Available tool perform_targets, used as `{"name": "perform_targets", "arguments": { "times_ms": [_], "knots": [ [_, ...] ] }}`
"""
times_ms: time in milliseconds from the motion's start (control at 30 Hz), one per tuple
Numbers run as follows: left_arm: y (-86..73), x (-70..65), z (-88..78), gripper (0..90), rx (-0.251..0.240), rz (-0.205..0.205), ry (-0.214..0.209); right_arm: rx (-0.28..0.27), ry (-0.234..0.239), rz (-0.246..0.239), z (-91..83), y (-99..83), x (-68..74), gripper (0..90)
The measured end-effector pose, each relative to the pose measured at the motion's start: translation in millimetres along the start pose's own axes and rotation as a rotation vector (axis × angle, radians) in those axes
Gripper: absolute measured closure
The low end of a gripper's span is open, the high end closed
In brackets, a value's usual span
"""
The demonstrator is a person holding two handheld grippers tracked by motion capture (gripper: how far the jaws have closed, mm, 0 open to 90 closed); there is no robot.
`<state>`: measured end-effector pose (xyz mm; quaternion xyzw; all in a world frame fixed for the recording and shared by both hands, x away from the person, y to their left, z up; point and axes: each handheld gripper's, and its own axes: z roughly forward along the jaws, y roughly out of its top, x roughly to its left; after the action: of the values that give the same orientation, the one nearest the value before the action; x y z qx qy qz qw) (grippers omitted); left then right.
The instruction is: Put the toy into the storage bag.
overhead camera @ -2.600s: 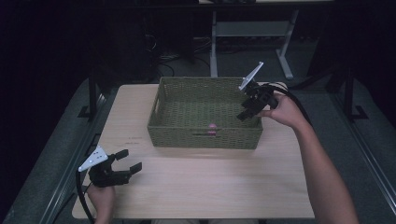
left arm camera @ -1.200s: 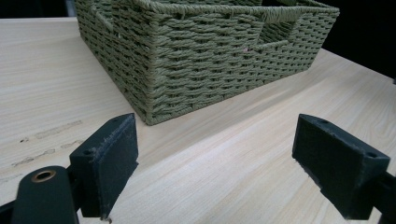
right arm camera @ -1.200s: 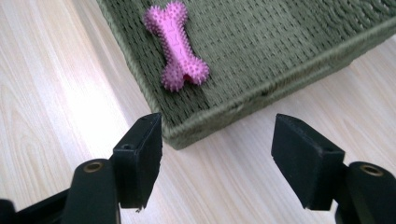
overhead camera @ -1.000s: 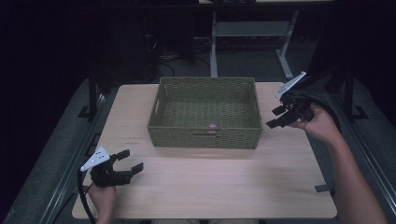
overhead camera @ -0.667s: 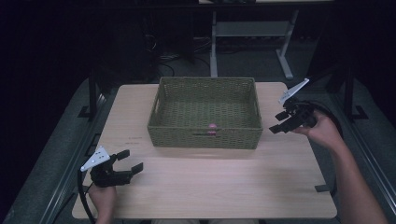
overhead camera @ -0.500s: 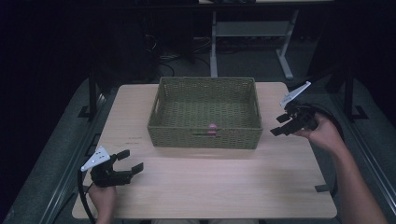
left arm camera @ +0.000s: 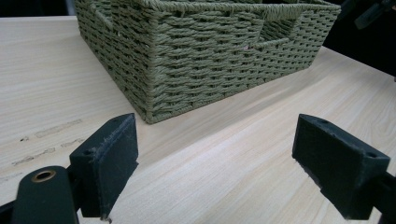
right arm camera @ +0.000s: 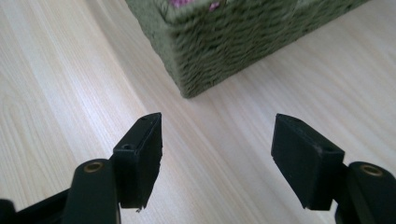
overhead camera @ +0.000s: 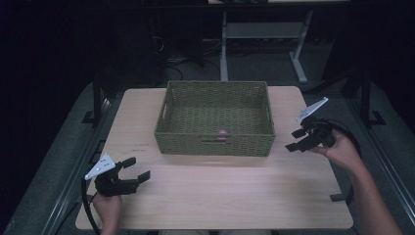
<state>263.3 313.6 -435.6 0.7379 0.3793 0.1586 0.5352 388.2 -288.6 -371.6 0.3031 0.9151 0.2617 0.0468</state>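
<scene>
A green woven basket [overhead camera: 215, 93] stands at the middle back of the light wooden table [overhead camera: 215, 196]. Inside it, against the near wall, lies a small pink thing [overhead camera: 223, 132]. My right gripper [overhead camera: 295, 139] hovers low over the table just right of the basket, open, nothing between its jaws; the right gripper view has the basket's corner [right arm camera: 205, 51] ahead and pink [right arm camera: 180, 3] inside the rim. My left gripper [overhead camera: 137, 169] rests near the table's front left corner, open and empty, with the basket's corner [left arm camera: 154, 79] in front of it.
A metal frame [overhead camera: 259, 34] stands on the dark floor beyond the table. Black cables trail from both grippers. Bare tabletop runs in front of the basket between the two hands.
My right gripper has left the space over the basket's right rim, gone out to the right and sunk toward the table. The left gripper has kept still.
</scene>
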Motion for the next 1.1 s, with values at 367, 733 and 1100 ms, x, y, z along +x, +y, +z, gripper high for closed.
{"name": "perform_targets", "arguments": {
  "times_ms": [367, 733, 1100],
  "knots": [
    [0.0, -0.2, 0.3, 13.9, 0.002, -0.001, 0.001, -0.001, -0.014, 0.015, 8.6, -25.3, 3.5, 32.3],
    [0.0, -1.3, 1.4, 13.9, 0.004, 0.0, 0.0, -0.017, -0.001, 0.035, 18.0, -50.5, 10.1, 32.1],
    [0.0, -2.2, 2.5, 13.9, 0.009, 0.004, -0.001, -0.021, 0.014, 0.03, 33.4, -67.6, 22.1, 31.5]
  ]
}}
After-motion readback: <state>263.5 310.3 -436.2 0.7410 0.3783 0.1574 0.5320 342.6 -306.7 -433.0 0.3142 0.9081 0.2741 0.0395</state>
